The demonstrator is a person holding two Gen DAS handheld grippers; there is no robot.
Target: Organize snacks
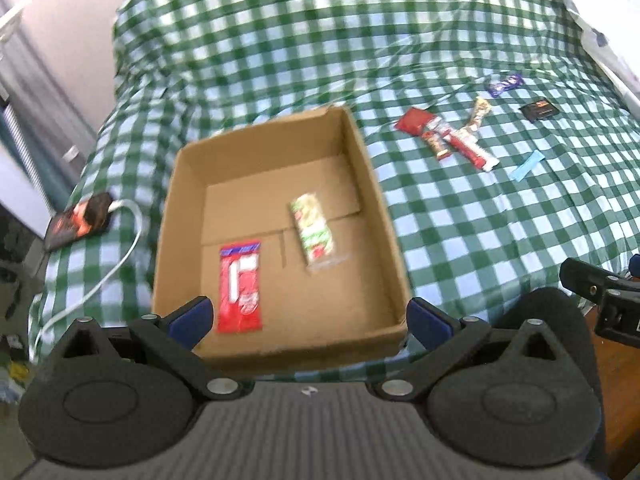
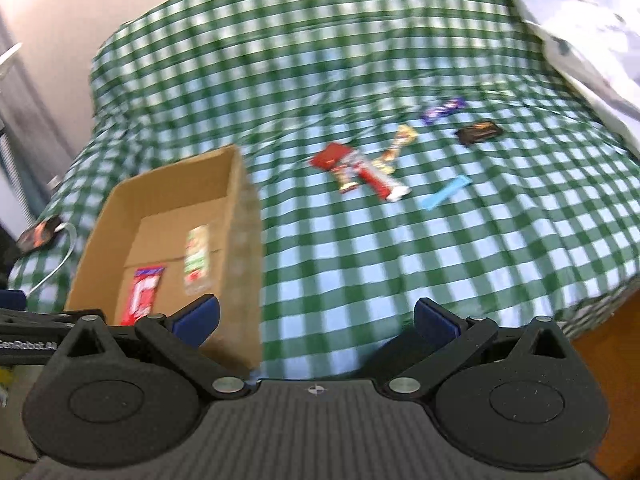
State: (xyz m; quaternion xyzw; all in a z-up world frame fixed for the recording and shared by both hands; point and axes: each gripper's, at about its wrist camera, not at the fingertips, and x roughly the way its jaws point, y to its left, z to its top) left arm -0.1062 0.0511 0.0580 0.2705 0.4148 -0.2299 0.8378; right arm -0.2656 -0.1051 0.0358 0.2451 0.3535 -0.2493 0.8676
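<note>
Currently: left tool (image 1: 308,318) wide, empty | right tool (image 2: 316,320) wide, empty | cardboard box (image 1: 372,184) on checked bed (image 1: 480,220) holds two snack packets | loose snacks (image 2: 360,172) lie well right of it.

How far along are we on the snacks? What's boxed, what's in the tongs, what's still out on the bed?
Boxed: two snacks in the cardboard box, a red packet and a green-and-white packet. In hand: nothing; the left tongs and right tongs are both open. Left: a clustered pile of red wrappers, a blue stick, a purple wrapper and a dark packet on the checkered bedcover.
</note>
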